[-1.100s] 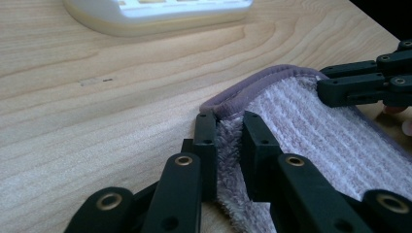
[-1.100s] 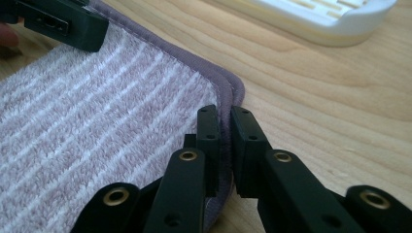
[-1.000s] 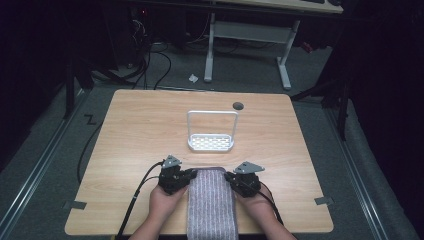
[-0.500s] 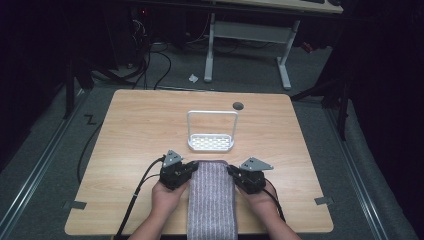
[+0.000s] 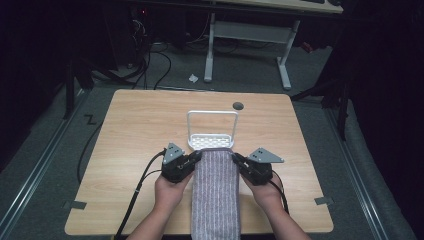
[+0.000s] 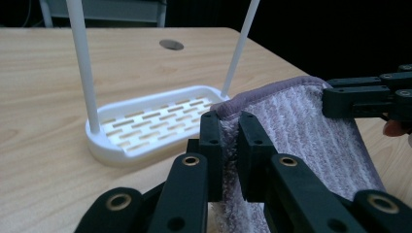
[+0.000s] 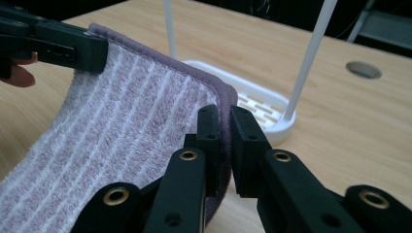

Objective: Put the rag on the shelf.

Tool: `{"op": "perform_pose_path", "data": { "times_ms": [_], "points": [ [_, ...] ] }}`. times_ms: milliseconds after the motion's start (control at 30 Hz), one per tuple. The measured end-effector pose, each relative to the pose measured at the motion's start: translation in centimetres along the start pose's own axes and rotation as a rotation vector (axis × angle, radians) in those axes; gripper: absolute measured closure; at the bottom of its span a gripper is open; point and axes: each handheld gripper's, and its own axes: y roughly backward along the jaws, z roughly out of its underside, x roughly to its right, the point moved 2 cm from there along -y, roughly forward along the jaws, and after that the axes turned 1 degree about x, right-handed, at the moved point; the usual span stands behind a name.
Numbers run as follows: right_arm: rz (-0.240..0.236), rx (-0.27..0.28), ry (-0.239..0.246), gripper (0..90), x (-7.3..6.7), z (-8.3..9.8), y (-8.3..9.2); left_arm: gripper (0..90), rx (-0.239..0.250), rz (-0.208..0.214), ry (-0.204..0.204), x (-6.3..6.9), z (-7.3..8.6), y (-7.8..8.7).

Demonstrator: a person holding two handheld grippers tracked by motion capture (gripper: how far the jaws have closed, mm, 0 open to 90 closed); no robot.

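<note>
Towel (image 5: 215, 195), purple-grey with pale stripes, is pinched at its two far corners. In the left gripper view the left gripper's (image 6: 229, 145) jaws are closed narrow on the towel's left corner, the bound hem squeezed between them. In the right gripper view the right gripper's (image 7: 224, 141) jaws clamp the right corner in the same way, the hem curling around the inner jaw.

From the high view, the two grippers sit level with each other, the left gripper (image 5: 192, 160) and right gripper (image 5: 240, 162) at either side of the towel's far edge, each held in a hand (image 5: 169, 190). The towel runs from that held edge back toward the person, lying along the bench (image 5: 130, 125) and reaching past its near edge.

Just beyond the held edge stands a white rack (image 5: 212, 129): a slotted tray with a tall upright hoop frame. The towel's far edge is touching or just short of the tray's near rim. Farther back, a round grommet hole (image 5: 238, 105) sits in the bench top.
</note>
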Motion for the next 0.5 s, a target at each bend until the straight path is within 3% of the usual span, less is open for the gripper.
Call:
{"op": "perform_pose_path", "data": {
  "times_ms": [133,500],
  "points": [
    [0.008,0.031,0.000,83.9,0.1,-1.1,0.3,82.5,0.014,0.002,-0.011,0.1,-0.8,0.3],
    [0.039,0.125,0.028,83.9,-0.2,-4.1,1.6,82.7,0.114,0.002,-0.034,0.6,-3.9,1.8]
  ]
}}
